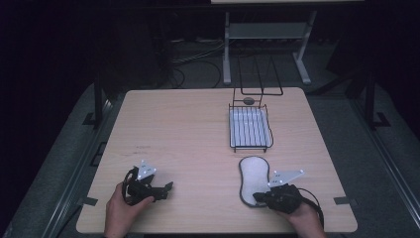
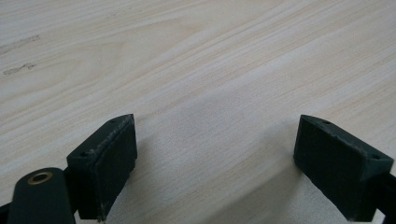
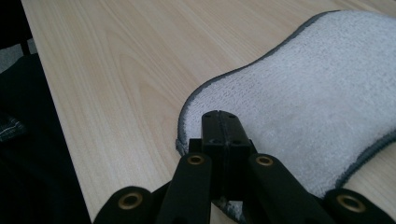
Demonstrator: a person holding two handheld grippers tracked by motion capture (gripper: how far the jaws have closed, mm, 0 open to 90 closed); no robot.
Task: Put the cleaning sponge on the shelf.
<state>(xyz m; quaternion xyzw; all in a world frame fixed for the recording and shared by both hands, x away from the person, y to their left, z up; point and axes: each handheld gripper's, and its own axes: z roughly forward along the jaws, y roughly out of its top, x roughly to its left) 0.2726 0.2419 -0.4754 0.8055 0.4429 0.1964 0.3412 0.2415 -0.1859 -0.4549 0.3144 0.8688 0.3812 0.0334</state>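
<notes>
the cloth (image 3: 303, 93) near the table's (image 1: 188, 134) front edge is pinched at its rim by the right gripper (image 3: 223, 135); the left gripper (image 2: 215, 158) is held wide open, empty.

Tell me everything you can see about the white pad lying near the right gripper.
The white pad is a flat, peanut-shaped piece of fluffy, terry-like cloth with a thin dark grey sewn edge. It lies flat on the wooden table, just in front of the wire tray, long axis running away from the person. The right gripper, jaws shut together, sits over its near end; whether it pinches the hem cannot be told.
</notes>
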